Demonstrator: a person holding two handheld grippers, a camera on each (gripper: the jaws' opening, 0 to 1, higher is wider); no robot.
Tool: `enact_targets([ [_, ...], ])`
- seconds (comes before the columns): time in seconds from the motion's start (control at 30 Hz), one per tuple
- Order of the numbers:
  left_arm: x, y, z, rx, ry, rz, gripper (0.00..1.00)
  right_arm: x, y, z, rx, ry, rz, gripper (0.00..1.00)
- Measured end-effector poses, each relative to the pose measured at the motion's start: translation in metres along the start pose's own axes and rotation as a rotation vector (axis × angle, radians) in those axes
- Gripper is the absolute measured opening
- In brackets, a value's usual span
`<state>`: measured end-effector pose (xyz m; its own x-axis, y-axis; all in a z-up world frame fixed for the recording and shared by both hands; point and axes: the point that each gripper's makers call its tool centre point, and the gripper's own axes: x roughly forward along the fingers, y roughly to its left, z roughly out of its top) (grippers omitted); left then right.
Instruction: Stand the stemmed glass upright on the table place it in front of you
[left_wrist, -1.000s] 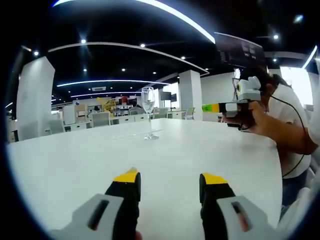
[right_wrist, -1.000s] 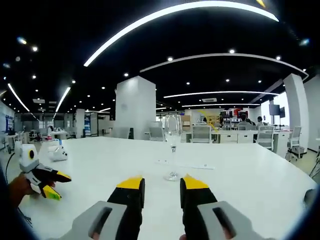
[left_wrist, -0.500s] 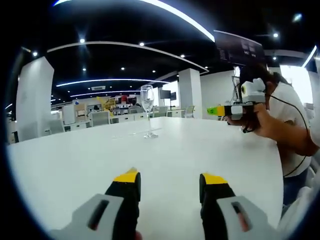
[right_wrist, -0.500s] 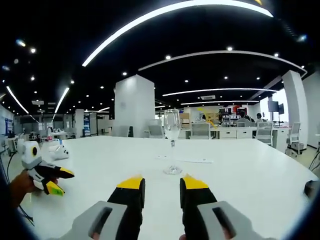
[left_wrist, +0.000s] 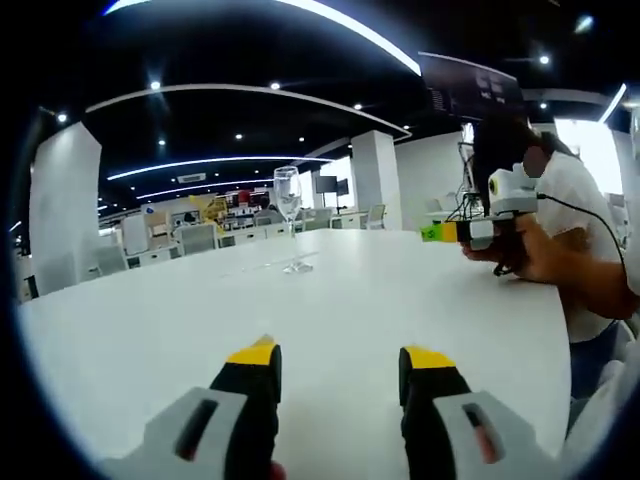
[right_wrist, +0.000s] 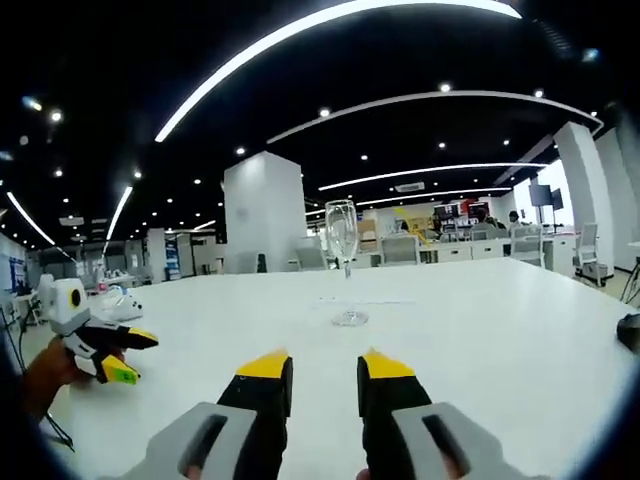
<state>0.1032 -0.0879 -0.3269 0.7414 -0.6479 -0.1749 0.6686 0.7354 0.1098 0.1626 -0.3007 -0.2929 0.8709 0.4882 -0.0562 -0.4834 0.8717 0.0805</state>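
A clear stemmed glass (left_wrist: 290, 218) stands upright on the white table (left_wrist: 150, 330), far ahead of my left gripper (left_wrist: 340, 362), whose yellow-tipped jaws are open and hold nothing. In the right gripper view the same glass (right_wrist: 343, 257) stands upright straight ahead of my right gripper (right_wrist: 325, 370), which is open with a narrow gap and holds nothing. The right gripper (left_wrist: 452, 232) shows at the right of the left gripper view, held in a person's hand. At the lower left of the right gripper view the left gripper (right_wrist: 118, 357) shows, also in a hand.
A person (left_wrist: 570, 230) in a white top sits at the table's right edge. A thin flat strip (right_wrist: 360, 300) lies on the table behind the glass. A dark object (right_wrist: 630, 330) sits at the far right. Desks, chairs and pillars fill the office behind.
Both views have drawn back and tilted a little, so the glass looks farther from the right gripper. The glass stays upright in the same place.
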Motion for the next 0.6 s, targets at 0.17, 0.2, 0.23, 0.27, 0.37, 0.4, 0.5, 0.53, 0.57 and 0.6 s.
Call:
enact_targets([
  [0.17, 0.002, -0.005, -0.002, 0.037, 0.01, -0.011, 0.47, -0.008, 0.005, 0.007, -0.028, -0.032, -0.001, 0.3],
  [0.2, 0.002, -0.005, -0.002, 0.043, 0.011, -0.011, 0.47, -0.01, 0.007, 0.009, -0.03, -0.041, 0.001, 0.3],
  [0.23, 0.001, -0.004, -0.001, 0.04, 0.004, -0.006, 0.47, -0.01, 0.007, 0.009, -0.035, -0.045, -0.001, 0.3],
  [0.27, 0.001, -0.004, 0.0, 0.037, -0.001, -0.005, 0.48, -0.01, 0.006, 0.009, -0.039, -0.043, -0.005, 0.3],
  [0.37, 0.0, -0.003, 0.003, 0.025, -0.014, 0.003, 0.48, -0.009, 0.007, 0.007, -0.024, -0.034, 0.004, 0.3],
  [0.4, 0.0, -0.003, 0.004, 0.023, -0.021, 0.001, 0.48, -0.009, 0.007, 0.006, -0.021, -0.03, 0.002, 0.3],
  [0.5, -0.002, -0.001, 0.009, -0.009, -0.046, 0.0, 0.49, -0.011, 0.005, 0.006, -0.009, -0.029, -0.01, 0.3],
  [0.53, -0.003, -0.001, 0.011, -0.018, -0.055, 0.002, 0.49, -0.011, 0.005, 0.006, -0.002, -0.03, -0.009, 0.3],
  [0.57, -0.004, 0.0, 0.015, -0.052, -0.08, 0.002, 0.5, -0.013, 0.004, 0.006, 0.016, -0.031, -0.006, 0.3],
  [0.6, -0.005, -0.003, 0.019, -0.074, -0.096, -0.017, 0.51, -0.014, 0.004, 0.006, 0.031, -0.032, -0.007, 0.29],
])
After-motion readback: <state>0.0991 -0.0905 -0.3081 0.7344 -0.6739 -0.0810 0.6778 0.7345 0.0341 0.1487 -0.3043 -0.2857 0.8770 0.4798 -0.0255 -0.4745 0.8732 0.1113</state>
